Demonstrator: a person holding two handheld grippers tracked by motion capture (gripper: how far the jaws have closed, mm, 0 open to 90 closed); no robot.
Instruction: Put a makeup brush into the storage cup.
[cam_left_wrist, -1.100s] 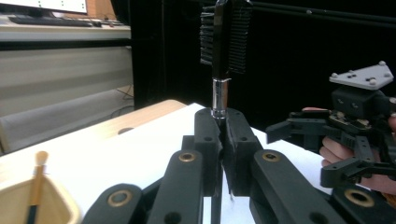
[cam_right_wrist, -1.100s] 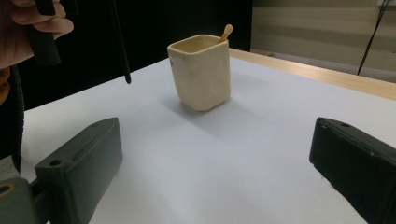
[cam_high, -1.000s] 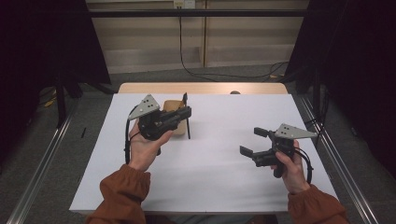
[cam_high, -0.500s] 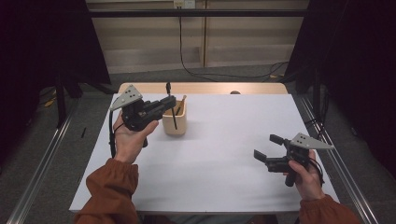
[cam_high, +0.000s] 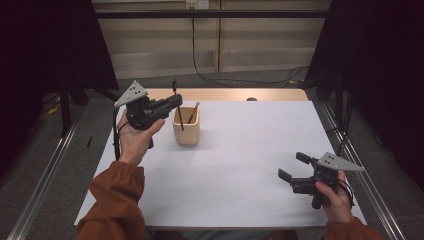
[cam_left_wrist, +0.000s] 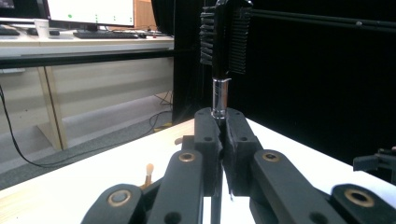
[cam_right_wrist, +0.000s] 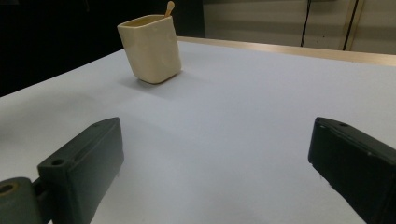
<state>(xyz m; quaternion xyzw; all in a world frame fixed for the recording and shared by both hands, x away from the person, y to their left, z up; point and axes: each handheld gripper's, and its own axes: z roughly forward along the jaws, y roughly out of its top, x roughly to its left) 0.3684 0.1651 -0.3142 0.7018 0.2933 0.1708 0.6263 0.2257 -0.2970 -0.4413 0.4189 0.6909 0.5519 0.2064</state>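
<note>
Cup (cam_high: 186, 126) alone on open table (cam_high: 260, 150)

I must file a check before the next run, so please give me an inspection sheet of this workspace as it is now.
Surface: white table top, wooden strip along its far edge, no spills seen.
Job's things: cream cup stands upright with a wooden stick inside; black brush with a metal collar is held upright at the cup.
Clutter: nothing seen.
Grippers: left gripper shut on the brush handle; right gripper open, low over the near right corner, holding nothing.
Cables: a cable hangs from the left gripper; a black floor cable lies behind the table.
Surroundings: dark curtains on both sides, pale wall panels behind, a desk with a monitor.
</note>
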